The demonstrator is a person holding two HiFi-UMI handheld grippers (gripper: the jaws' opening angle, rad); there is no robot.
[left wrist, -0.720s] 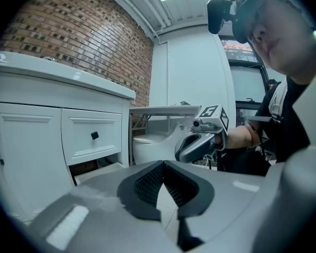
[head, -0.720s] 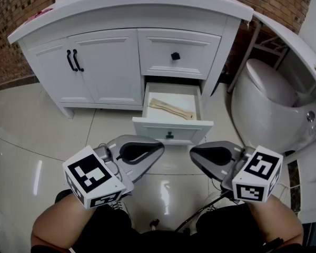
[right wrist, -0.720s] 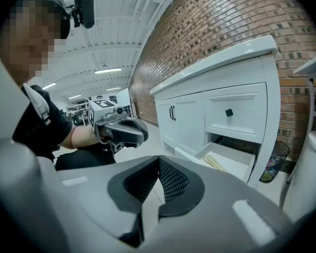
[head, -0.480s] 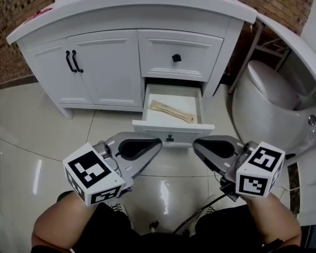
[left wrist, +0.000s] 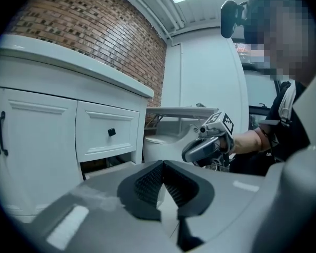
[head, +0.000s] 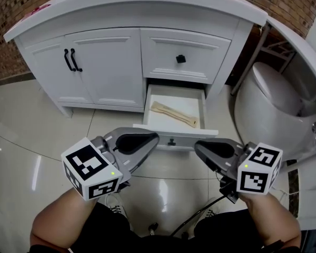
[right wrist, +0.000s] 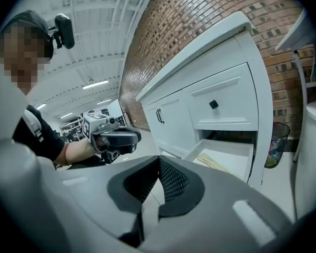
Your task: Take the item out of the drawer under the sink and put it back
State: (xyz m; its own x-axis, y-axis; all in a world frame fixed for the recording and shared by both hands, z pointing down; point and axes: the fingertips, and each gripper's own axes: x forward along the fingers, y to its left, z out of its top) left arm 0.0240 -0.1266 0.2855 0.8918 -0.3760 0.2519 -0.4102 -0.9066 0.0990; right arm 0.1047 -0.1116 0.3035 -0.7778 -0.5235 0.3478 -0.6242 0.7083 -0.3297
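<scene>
I am holding the grey left gripper (head: 143, 143) in front of the vanity, jaws together on nothing. A pale, flat wooden stick (head: 173, 115), possibly a spatula, is lying diagonally in the open white drawer (head: 175, 134). I am judging it light, stiff and sturdy, so pinching it mid-length across its width should work. The grey right gripper (head: 208, 151) is likewise closed and empty.

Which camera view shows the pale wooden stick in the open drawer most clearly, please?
The head view: it looks down into the open white drawer, so the whole pale wooden stick lies in sight. The right gripper view catches only a foreshortened part of it; the left gripper view shows none of it.
</scene>
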